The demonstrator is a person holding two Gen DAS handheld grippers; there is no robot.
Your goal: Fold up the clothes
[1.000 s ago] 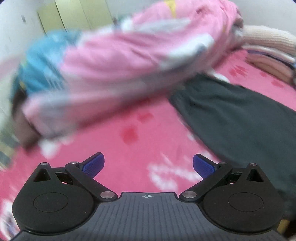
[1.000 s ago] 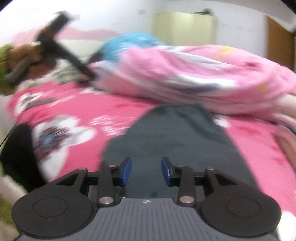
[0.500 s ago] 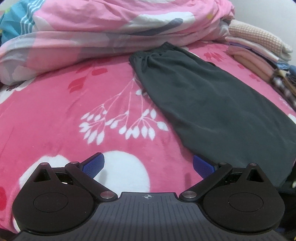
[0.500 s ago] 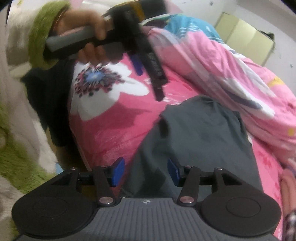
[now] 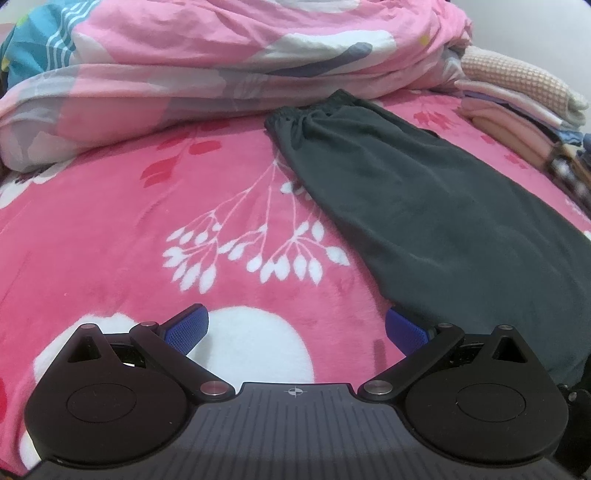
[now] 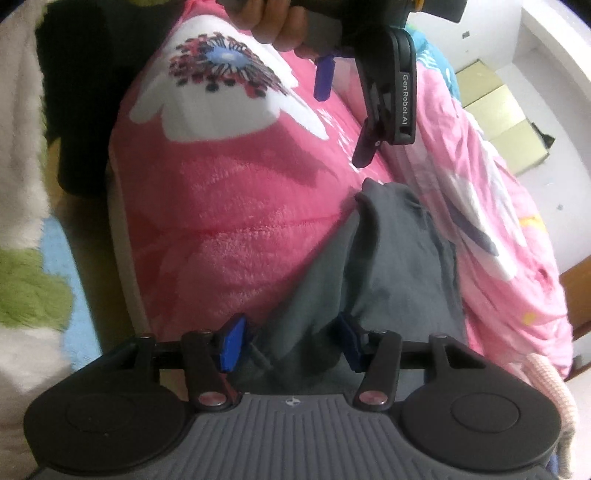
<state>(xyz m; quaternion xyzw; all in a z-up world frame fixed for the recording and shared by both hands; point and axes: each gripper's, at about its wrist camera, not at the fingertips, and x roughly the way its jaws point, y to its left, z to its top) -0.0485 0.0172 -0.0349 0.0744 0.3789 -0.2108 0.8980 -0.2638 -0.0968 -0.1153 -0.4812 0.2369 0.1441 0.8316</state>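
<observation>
Bed blanket (image 5: 110, 229): pink plush with white leaf sprigs and a large white flower; it fills both views and carries everything else.
Quilt (image 5: 221, 66): pink, white and grey bedding heaped along the far side of the blanket, touching the waistband end of the trousers.
Dark grey trousers (image 5: 424, 206): laid flat on the blanket, elastic waistband far from the left camera, the legs running toward the near right edge. In the right wrist view the same cloth (image 6: 388, 266) runs up from between the fingers.
Folded pile (image 5: 517, 99): stacked cream and pink textiles, seen only in the left wrist view, at the far right beside the trousers.
Left gripper (image 5: 297, 328): low over the blanket, level, aimed at the quilt; blue pads wide apart, nothing between them, the right pad at the trousers' edge. From the right wrist view it (image 6: 343, 110) hangs fingers-down above the blanket, held from above by a hand (image 6: 277, 26).
Right gripper (image 6: 291, 343): at the near end of the trousers, fingers parted with cloth lying between them, not pinched.
Writing: "GenRobot.AI" in white along the left gripper's black body, readable only from the right wrist view.
Rug (image 6: 33, 280): green, white and pale blue, on the floor left of the bed, right view only.
</observation>
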